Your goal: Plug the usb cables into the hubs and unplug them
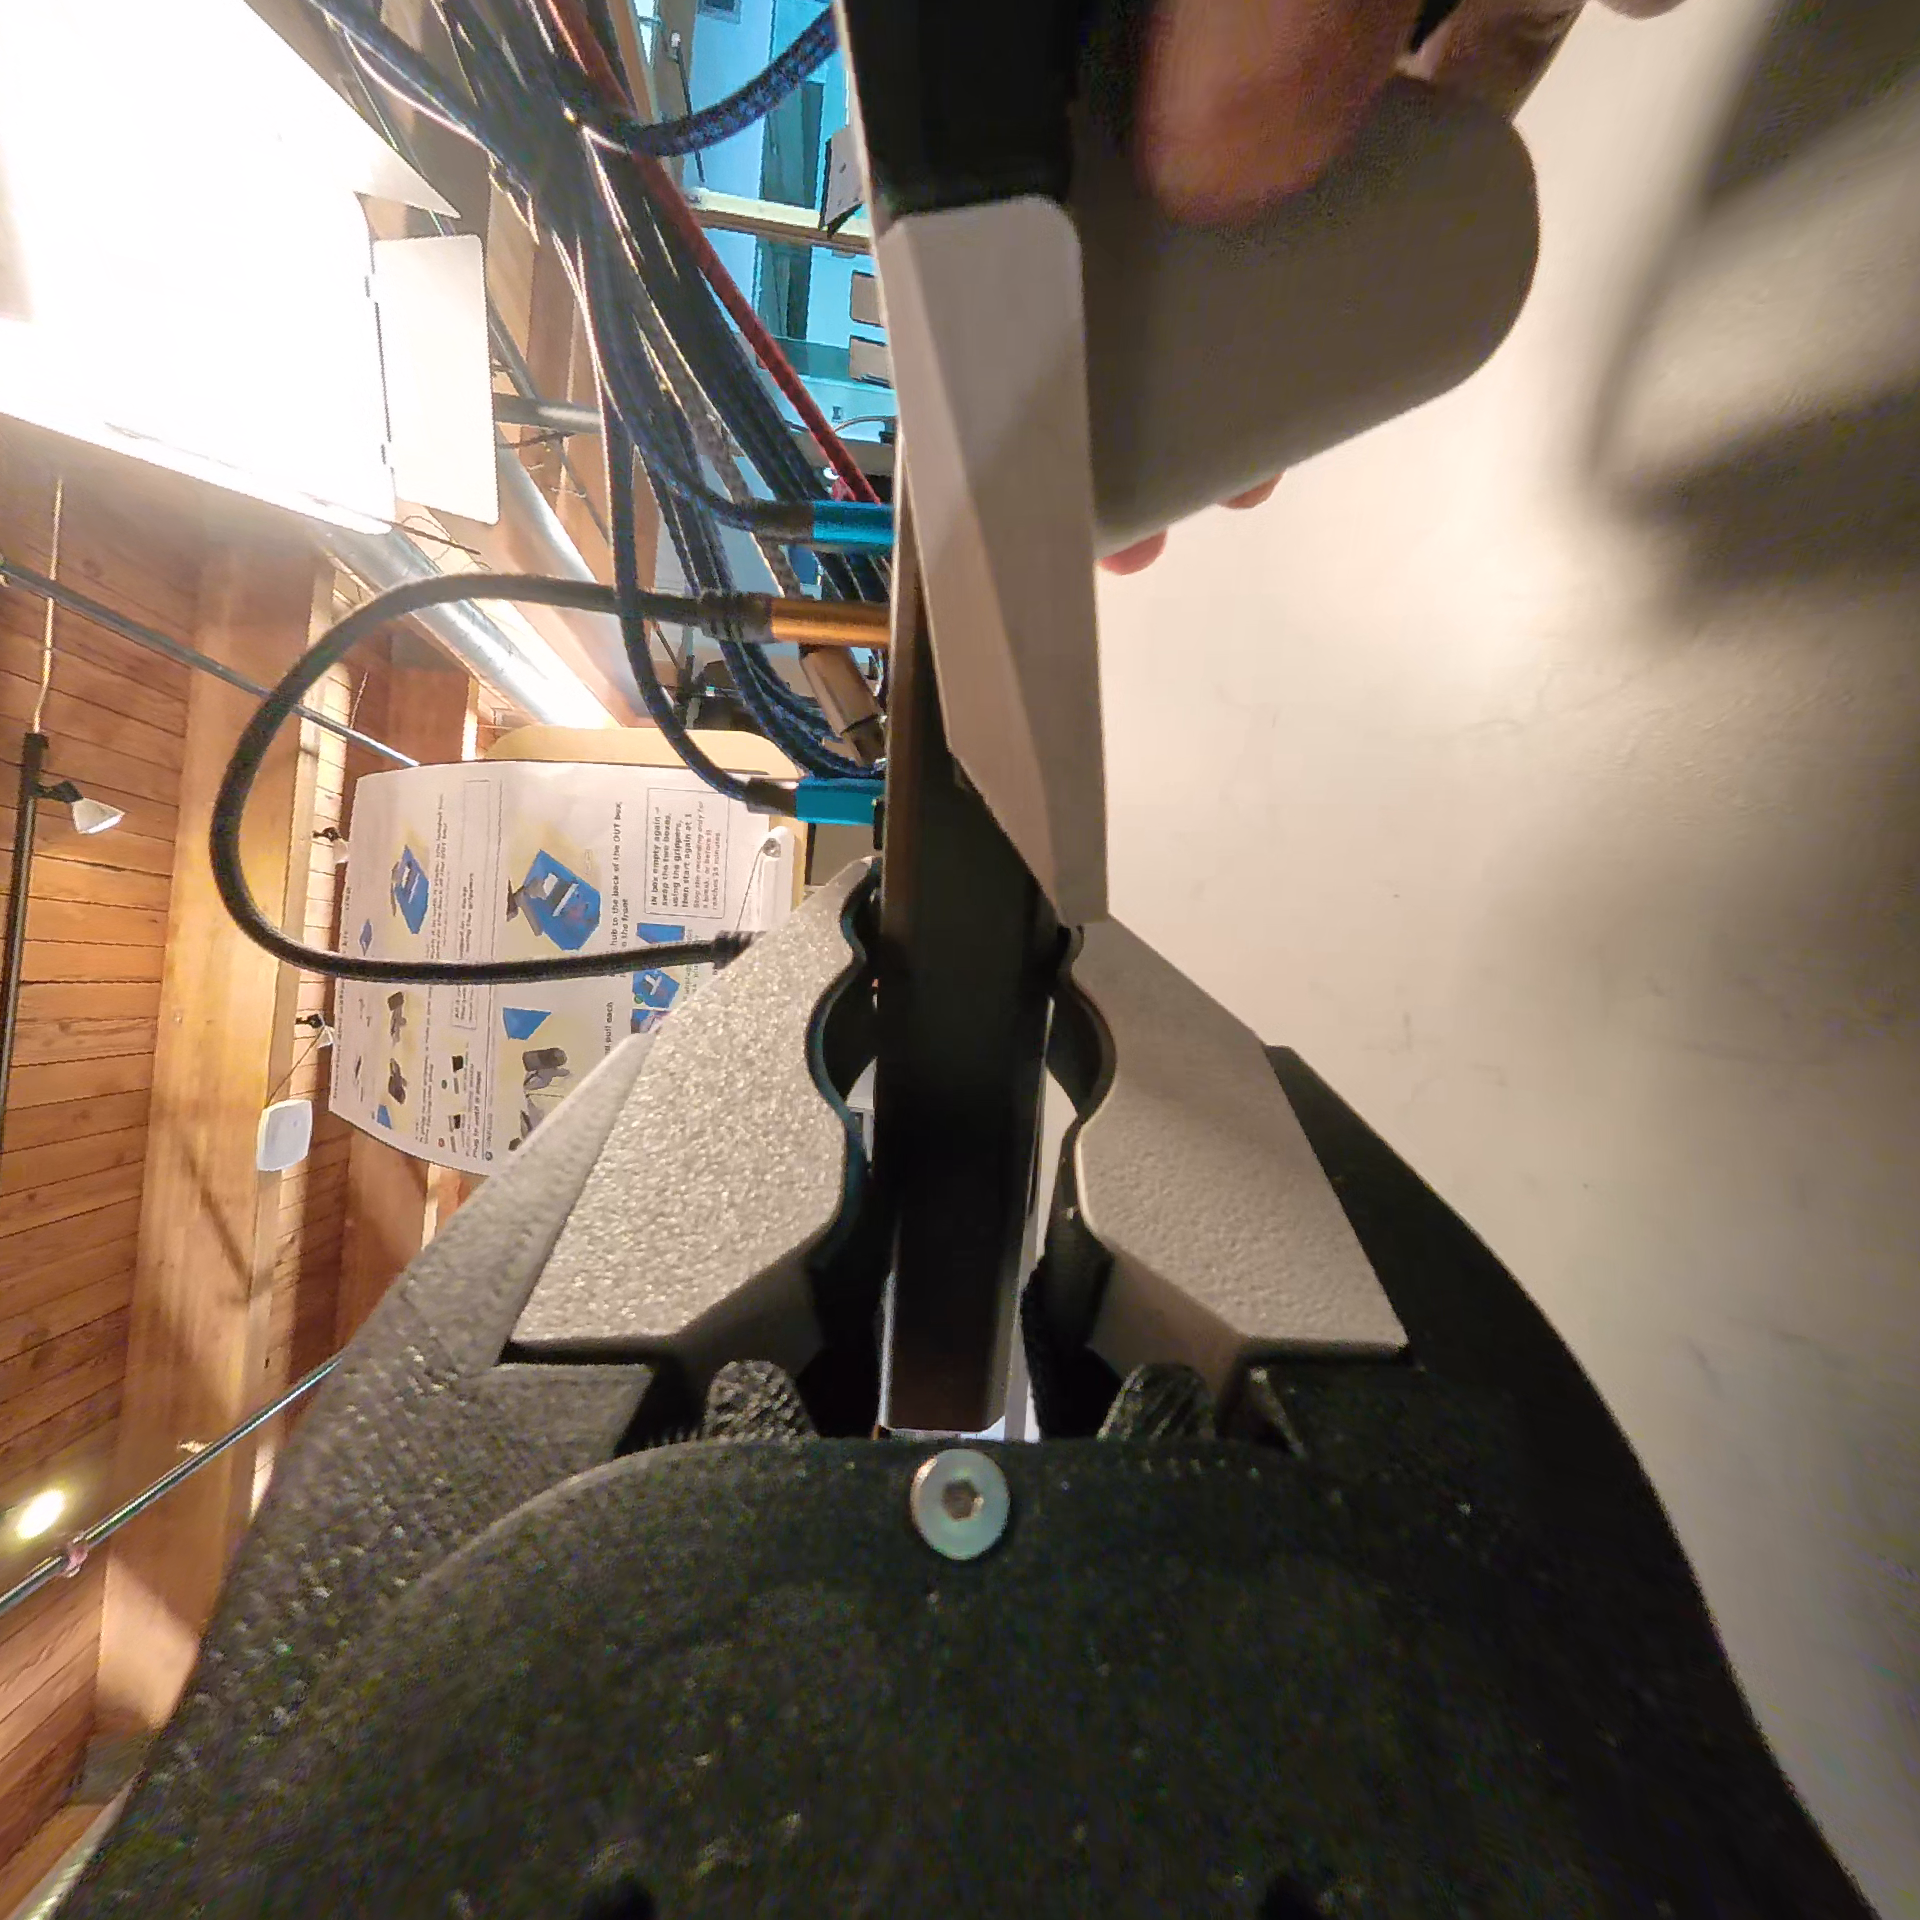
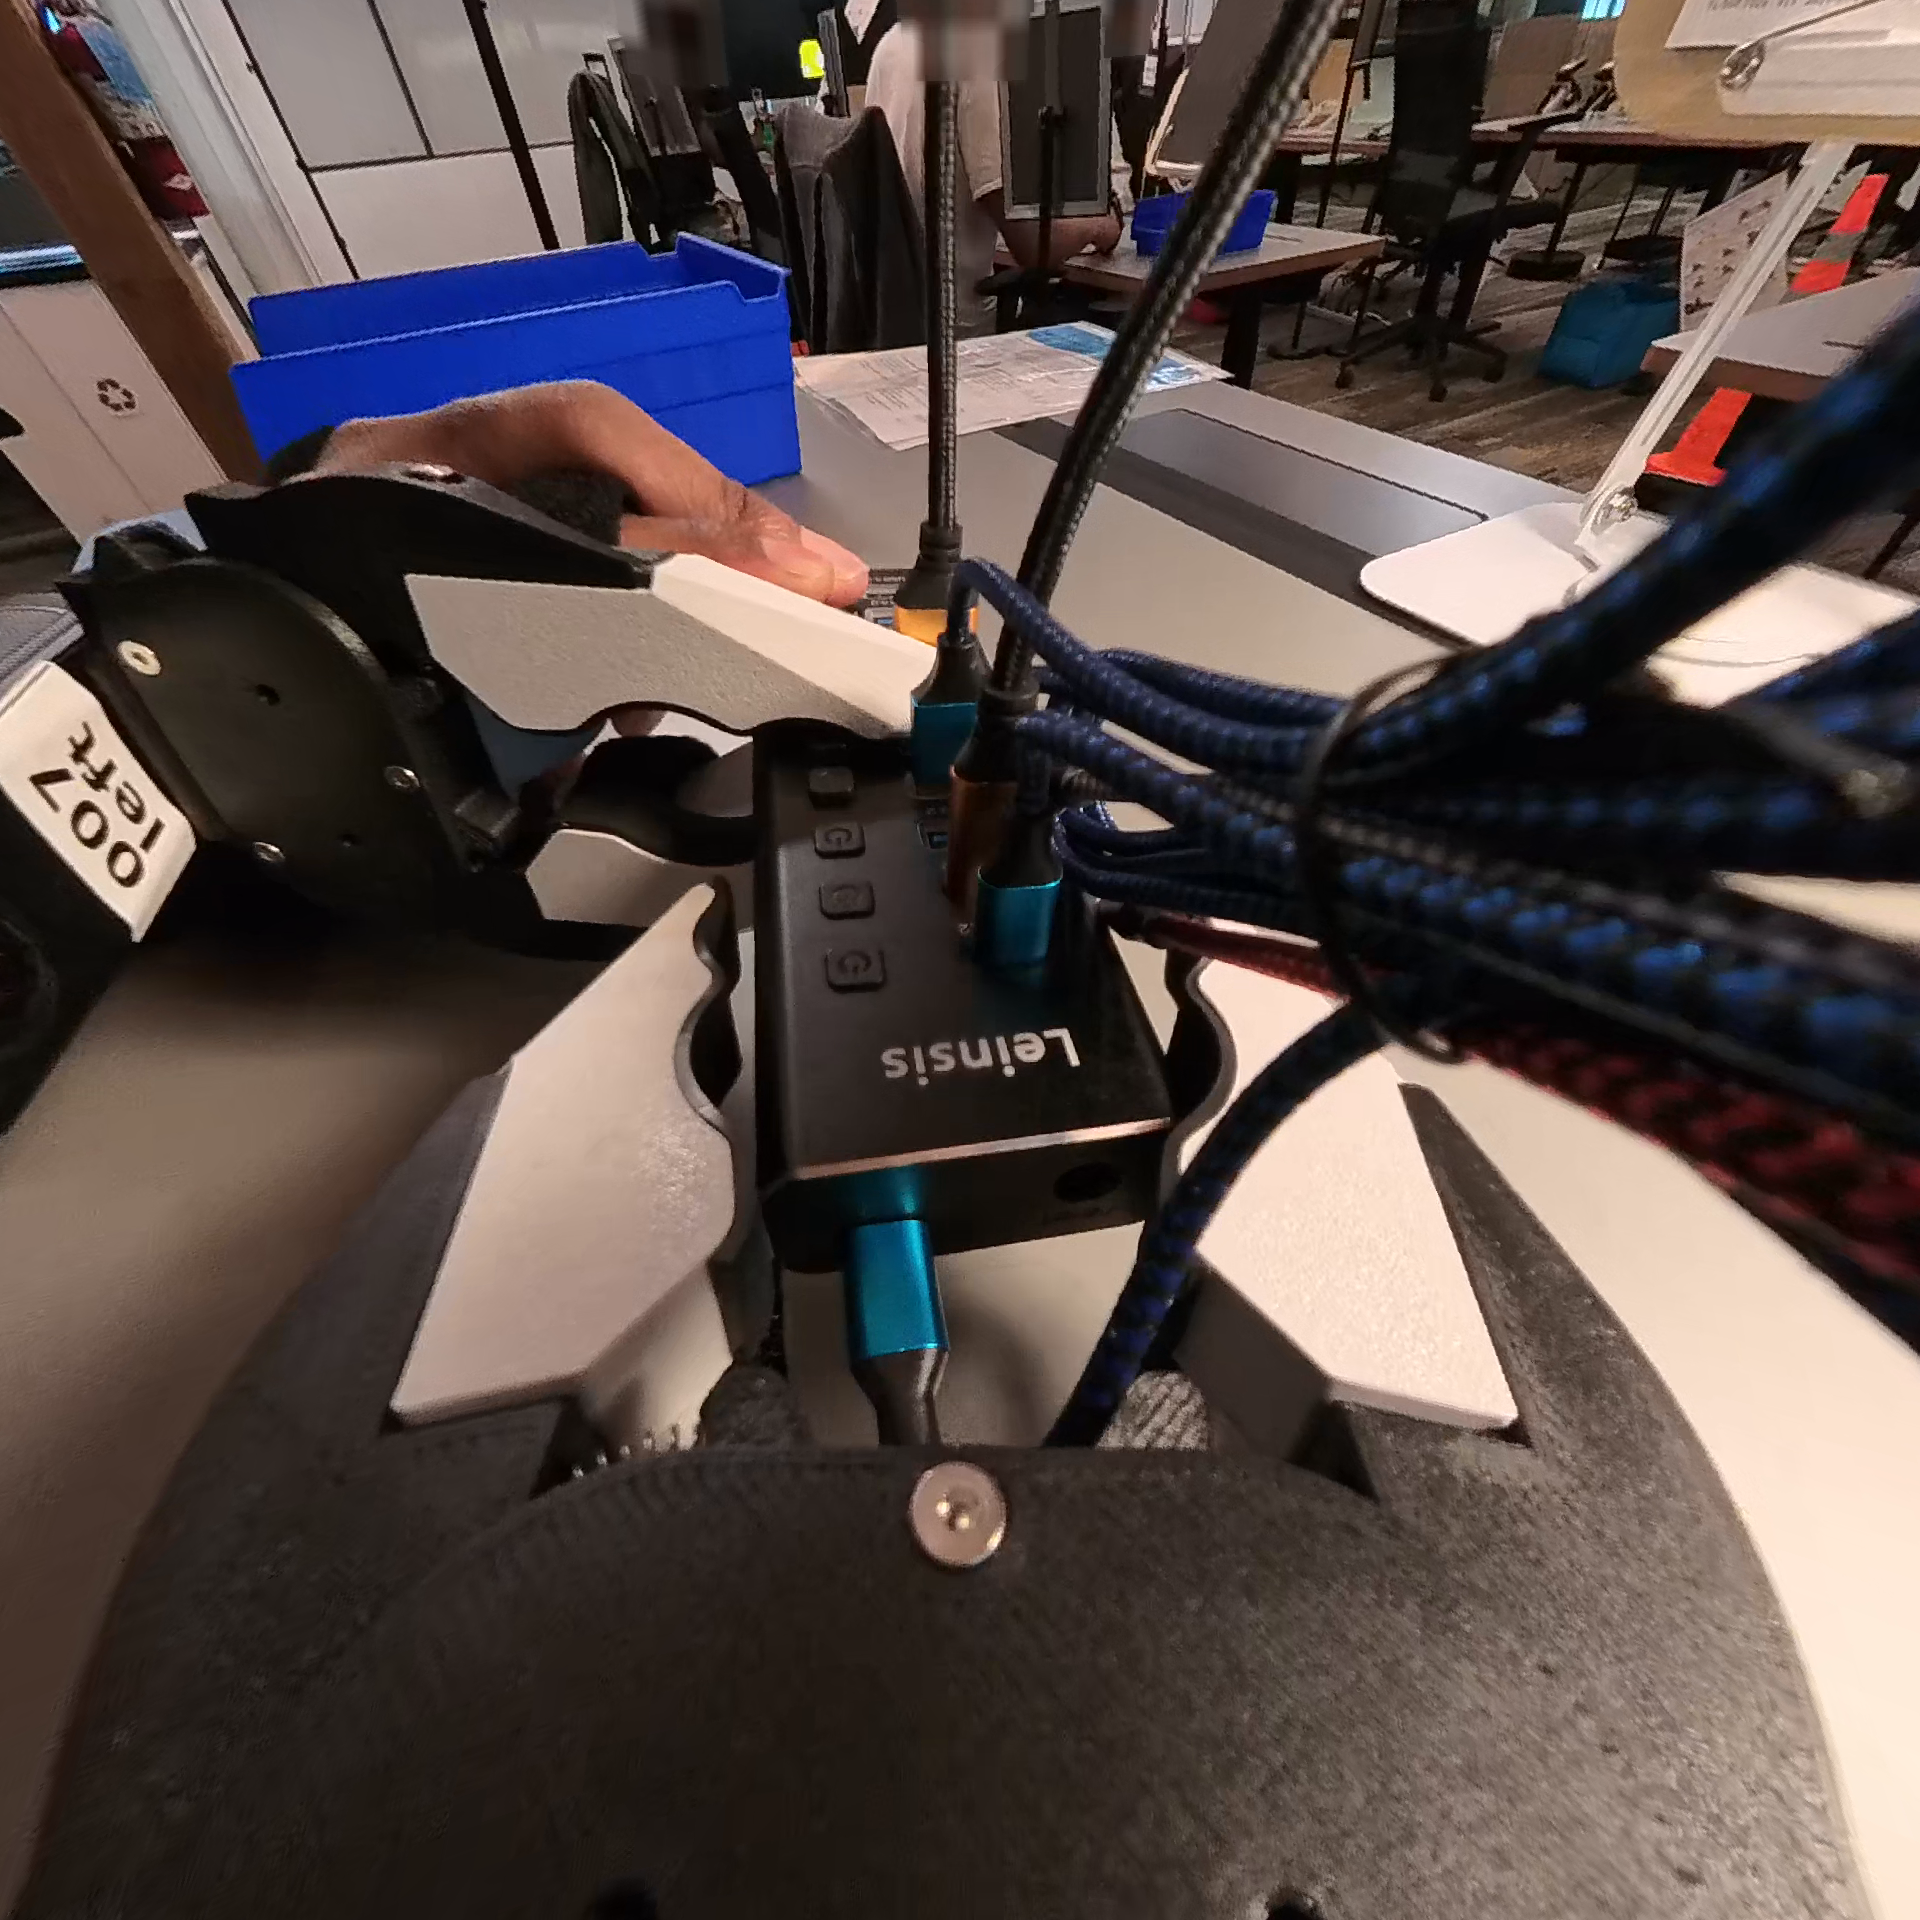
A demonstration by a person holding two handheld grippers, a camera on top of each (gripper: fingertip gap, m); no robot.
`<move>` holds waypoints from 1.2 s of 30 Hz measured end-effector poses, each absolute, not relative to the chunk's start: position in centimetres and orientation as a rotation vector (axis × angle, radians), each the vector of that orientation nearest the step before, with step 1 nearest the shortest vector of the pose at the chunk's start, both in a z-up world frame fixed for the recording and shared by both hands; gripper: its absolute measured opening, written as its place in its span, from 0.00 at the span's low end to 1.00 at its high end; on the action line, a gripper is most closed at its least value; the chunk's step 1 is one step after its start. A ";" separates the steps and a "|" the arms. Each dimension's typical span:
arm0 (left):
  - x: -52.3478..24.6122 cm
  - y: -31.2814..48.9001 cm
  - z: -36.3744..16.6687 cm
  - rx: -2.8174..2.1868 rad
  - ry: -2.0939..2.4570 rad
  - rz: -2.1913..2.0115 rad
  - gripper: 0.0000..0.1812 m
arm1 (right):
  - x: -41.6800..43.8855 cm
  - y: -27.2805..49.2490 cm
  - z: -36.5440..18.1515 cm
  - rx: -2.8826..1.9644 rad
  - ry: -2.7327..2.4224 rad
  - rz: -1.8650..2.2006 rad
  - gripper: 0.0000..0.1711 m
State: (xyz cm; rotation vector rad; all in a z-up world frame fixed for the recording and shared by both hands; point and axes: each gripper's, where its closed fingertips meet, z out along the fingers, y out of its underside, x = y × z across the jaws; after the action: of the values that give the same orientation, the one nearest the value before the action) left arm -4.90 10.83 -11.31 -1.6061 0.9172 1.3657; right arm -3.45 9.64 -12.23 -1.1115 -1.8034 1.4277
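A black USB hub (image 2: 935, 1101) lies flat on the table. My right gripper (image 2: 951, 935) is shut on its near end, one finger on each long side. My left gripper (image 2: 831, 748) comes in from the left and is shut on its far end, top and bottom. Blue (image 2: 1013, 914) and gold (image 2: 977, 831) plugs stand in the top ports, and another blue plug (image 2: 894, 1288) sits in the near end. In the left wrist view the hub (image 1: 956, 1143) is edge-on between my left gripper's (image 1: 961, 935) fingers, with blue (image 1: 847, 525) and gold (image 1: 826, 620) plugs at its left.
A thick bundle of blue and red braided cables (image 2: 1455, 810) hangs over the hub's right side. A blue bin (image 2: 520, 353) and papers (image 2: 987, 384) sit at the back of the table (image 2: 208, 1143). A white stand base (image 2: 1475, 571) is at the right. The grippers are tip to tip, or close to it.
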 end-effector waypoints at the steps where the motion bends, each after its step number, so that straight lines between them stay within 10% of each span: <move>1: -4.9 10.8 -11.4 -1.609 0.918 1.364 0.17 | -3.4 9.6 -12.3 -1.113 -1.805 1.425 0.49; 36: -1.9 9.6 -15.2 -1.728 0.850 0.930 0.30 | -3.0 12.8 -8.9 -1.065 -1.639 1.403 0.43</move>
State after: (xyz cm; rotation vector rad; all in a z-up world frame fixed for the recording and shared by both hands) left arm -1.86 9.62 -15.19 -1.7285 0.8505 0.9297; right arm -2.98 12.82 -8.87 -1.0651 -1.6392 1.4031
